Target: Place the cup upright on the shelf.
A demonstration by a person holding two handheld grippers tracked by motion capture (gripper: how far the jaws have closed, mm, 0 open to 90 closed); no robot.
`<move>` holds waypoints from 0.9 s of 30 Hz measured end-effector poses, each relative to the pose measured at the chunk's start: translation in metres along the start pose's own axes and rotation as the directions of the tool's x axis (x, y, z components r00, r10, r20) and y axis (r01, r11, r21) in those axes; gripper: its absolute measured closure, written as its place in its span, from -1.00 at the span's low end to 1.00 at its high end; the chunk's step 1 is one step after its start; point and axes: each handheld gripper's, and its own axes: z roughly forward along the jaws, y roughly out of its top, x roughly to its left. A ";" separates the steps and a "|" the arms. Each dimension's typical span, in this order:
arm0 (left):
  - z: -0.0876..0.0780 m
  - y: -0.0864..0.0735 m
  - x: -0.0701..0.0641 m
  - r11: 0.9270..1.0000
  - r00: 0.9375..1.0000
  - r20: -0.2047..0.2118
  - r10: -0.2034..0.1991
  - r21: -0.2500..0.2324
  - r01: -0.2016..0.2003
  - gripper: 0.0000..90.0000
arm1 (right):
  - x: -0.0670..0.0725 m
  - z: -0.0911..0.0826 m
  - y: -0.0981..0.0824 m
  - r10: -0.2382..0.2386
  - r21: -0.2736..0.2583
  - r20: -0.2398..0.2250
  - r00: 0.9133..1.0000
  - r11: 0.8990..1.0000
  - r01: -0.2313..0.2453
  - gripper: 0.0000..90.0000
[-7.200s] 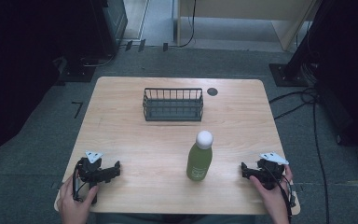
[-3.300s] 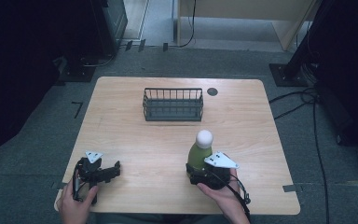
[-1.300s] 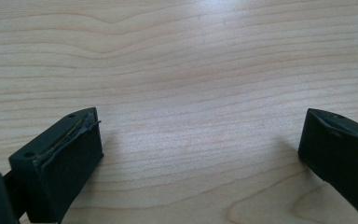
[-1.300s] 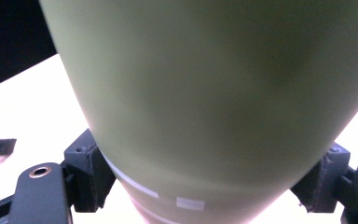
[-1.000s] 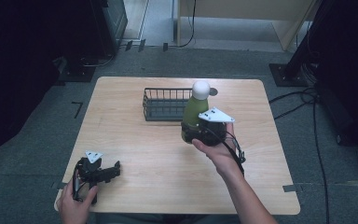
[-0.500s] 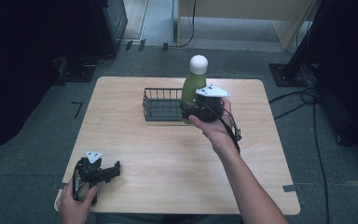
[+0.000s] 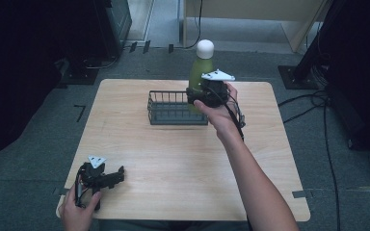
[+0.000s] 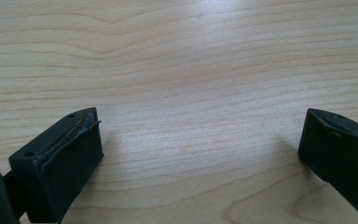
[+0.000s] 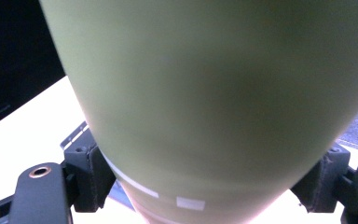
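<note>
From above, the right gripper (image 7: 203, 92) is clamped on a green bottle (image 7: 199, 72) with a rounded white cap, held upright in the air over the right end of the black wire basket (image 7: 173, 108) at the far middle of the wooden table (image 7: 183, 159). The left gripper (image 7: 107, 177) rests at the near left corner, its jaws spread with nothing between them.

In the left gripper view, the two black jaws stand wide apart over bare wood grain.

In the right gripper view, the bottle's (image 9: 214, 107) smooth olive-green body looms close, pinched low down between both jaws; a thin pale band runs around its base.
</note>
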 end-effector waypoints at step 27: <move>0.000 0.000 0.000 1.000 1.000 0.000 0.002 0.003 -0.002 -1.00 | -0.007 0.073 -0.018 0.046 0.048 0.106 0.993 0.998 -0.052 -0.54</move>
